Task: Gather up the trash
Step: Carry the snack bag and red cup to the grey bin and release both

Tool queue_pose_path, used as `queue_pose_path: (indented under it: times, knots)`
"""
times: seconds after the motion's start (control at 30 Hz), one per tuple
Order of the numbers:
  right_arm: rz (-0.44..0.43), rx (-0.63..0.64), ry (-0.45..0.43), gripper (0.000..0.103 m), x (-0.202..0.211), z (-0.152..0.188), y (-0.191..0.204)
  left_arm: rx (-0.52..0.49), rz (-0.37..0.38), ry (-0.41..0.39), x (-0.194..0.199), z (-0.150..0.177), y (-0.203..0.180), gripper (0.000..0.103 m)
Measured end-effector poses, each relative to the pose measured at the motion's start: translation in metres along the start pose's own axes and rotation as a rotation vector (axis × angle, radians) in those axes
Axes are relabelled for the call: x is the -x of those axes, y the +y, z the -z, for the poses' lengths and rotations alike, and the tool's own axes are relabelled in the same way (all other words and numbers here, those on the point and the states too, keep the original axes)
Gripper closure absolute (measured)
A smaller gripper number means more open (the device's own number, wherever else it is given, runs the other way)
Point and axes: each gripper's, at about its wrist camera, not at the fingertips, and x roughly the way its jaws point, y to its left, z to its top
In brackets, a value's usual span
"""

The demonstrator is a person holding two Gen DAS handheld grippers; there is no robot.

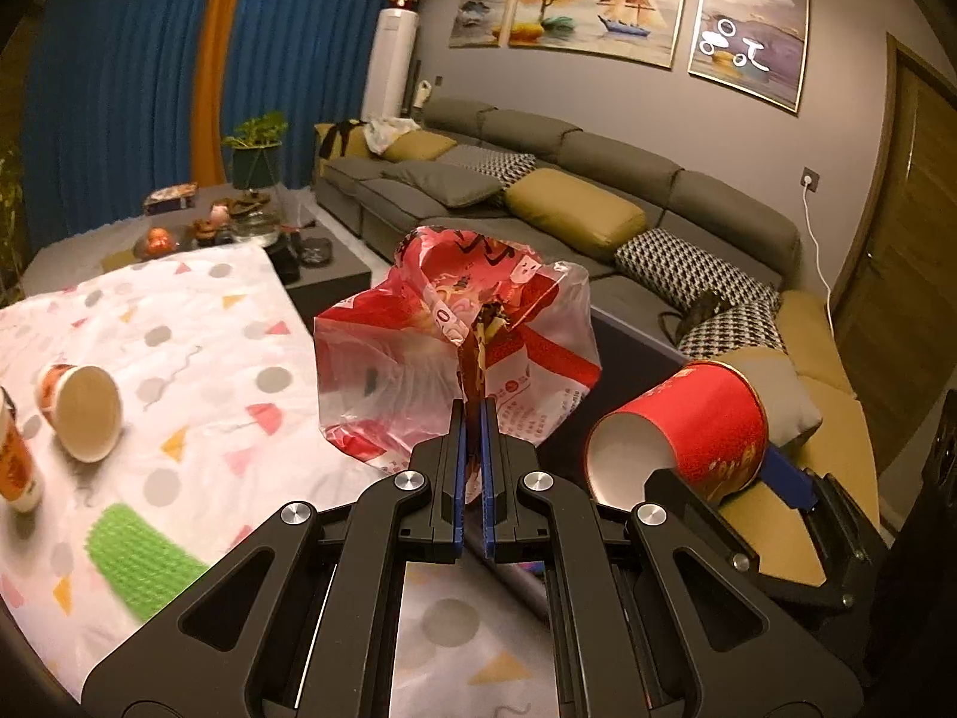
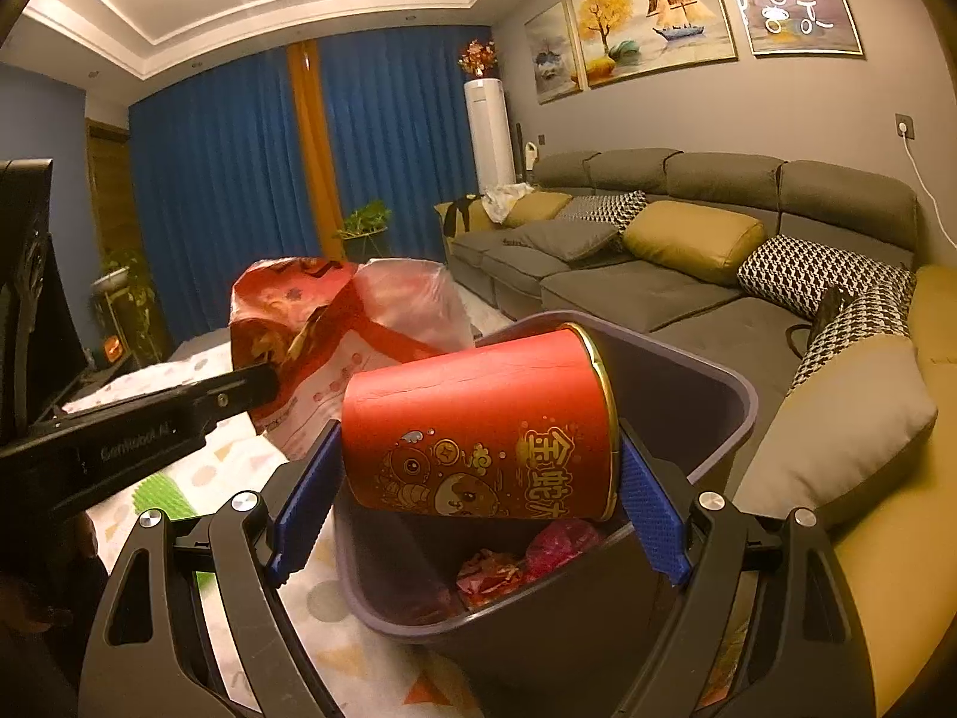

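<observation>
Holding two pieces of trash at once, we have the left gripper (image 1: 473, 413) pinched tight on the twisted neck of a red and clear plastic bag (image 1: 454, 335), which balloons out beyond the blue pads. Our right gripper (image 2: 478, 478) stands wide, its blue pads pressed against both ends of a red paper cup (image 2: 478, 425) lying on its side, gold rim to the right; in the left wrist view we see the cup's white inside facing us. From the right wrist view the cup hangs over the open mouth of a grey bin (image 2: 738, 395), where crumpled red and pink wrappers (image 2: 526, 562) lie at the bottom, and the bag hangs just left of the bin. On the patterned tablecloth (image 1: 197, 323) another tipped cup (image 1: 81, 410) and a green knitted piece (image 1: 140, 562) lie well apart from us.
</observation>
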Motion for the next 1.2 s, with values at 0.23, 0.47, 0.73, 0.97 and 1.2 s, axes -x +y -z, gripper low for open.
queue_pose_path:
  times: [0.23,0.47,0.73,0.97,1.2]
  knots:
    - [0.007,-0.005,0.021,0.020,-0.008,0.000,-0.007,-0.011,0.023,0.032,-0.018,0.001,-0.004,0.100]
    - [0.002,-0.006,0.036,0.020,-0.010,0.000,-0.007,-0.029,0.043,0.065,-0.029,0.004,-0.008,0.099]
    - [-0.001,-0.010,0.048,0.020,-0.016,-0.004,-0.011,-0.020,0.064,0.074,-0.031,0.004,-0.003,0.096]
    - [-0.005,-0.017,0.056,0.020,-0.020,-0.003,-0.014,0.007,0.053,0.073,-0.024,0.012,0.010,0.066]
    - [0.001,-0.028,0.053,0.016,-0.019,-0.002,-0.015,0.050,-0.009,0.018,-0.001,0.018,0.029,0.029]
